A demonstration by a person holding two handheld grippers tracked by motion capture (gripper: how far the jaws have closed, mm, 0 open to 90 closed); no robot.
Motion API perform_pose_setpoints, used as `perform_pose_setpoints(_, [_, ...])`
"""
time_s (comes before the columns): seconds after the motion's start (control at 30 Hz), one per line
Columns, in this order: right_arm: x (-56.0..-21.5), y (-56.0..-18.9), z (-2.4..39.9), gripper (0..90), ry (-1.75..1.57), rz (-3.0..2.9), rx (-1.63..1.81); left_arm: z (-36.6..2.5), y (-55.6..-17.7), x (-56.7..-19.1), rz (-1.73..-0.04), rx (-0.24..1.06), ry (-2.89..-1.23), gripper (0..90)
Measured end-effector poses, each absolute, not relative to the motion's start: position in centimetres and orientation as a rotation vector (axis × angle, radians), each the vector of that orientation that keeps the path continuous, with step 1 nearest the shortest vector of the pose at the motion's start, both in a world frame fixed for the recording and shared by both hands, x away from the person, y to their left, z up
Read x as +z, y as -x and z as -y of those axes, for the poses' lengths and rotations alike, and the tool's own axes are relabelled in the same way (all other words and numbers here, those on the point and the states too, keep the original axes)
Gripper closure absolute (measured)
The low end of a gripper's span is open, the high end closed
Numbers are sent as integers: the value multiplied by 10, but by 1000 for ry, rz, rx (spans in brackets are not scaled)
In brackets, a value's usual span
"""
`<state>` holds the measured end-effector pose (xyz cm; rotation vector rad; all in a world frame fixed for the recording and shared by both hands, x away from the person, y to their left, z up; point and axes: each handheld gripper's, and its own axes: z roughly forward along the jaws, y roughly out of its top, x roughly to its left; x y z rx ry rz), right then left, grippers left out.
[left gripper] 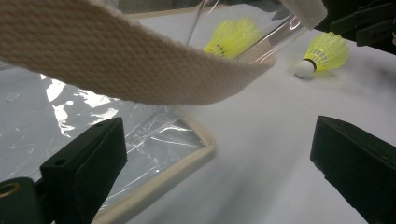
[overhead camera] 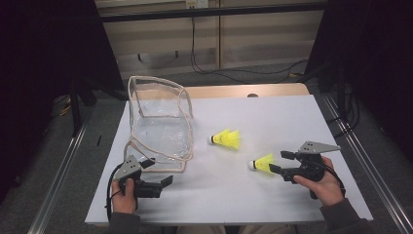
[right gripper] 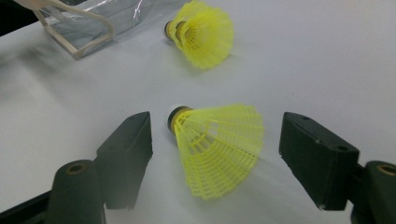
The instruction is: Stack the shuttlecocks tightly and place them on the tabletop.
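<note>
Right hand-held gripper (right gripper: 212, 140) sits low on the white surface (overhead camera: 292, 122), jaws spread wide, and the near shuttlecock (right gripper: 217, 149) lies between them on its side, untouched by either pad. Its yellow skirt fans toward the camera riding on that gripper, its cork end points away. From the high view the same near shuttlecock (overhead camera: 261, 163) rests just in front of the right hand-held gripper (overhead camera: 280, 162), white cork tip aimed toward the clear bag (overhead camera: 158, 122).

Out from there, the far shuttlecock (overhead camera: 227, 139) lies on the surface too, between the near shuttlecock and the clear bag, apart from both. In the right gripper view the far shuttlecock (right gripper: 201, 32) lies beyond the near one, with a corner of the clear bag (right gripper: 88, 21) behind it.

Over to the left hand-held gripper (overhead camera: 163, 173): jaws wide apart, gripping nothing, parked just beside the bag's near edge, away from the near shuttlecock. In its own view the left hand-held gripper (left gripper: 219, 154) looks under the bag's woven strap (left gripper: 116, 60), which arcs across above the jaws. The bag's trimmed corner lies by one jaw, and the near shuttlecock (left gripper: 324, 53) shows farther off.
</note>
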<state>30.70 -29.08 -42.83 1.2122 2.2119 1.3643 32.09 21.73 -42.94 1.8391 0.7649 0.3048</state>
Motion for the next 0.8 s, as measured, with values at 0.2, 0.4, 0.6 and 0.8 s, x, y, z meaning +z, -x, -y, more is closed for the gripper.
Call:
perform_pose_setpoints(0.2, [-434,-308,287,195,-1216,-2222,1365,-217,-321,-429,-759,306,-1845,36])
perform_pose_setpoints(0.4, [-438,-309,285,176,-1207,-2236,1368,-217,-321,-429,-762,305,-1841,36])
perform_pose_setpoints(0.6, [-442,-309,282,167,-1202,-2253,1374,-217,-321,-429,-765,305,-1838,36])
perform_pose_setpoints(0.8, [-443,-310,281,164,-1195,-2262,1368,-217,-321,-429,-762,305,-1840,36])
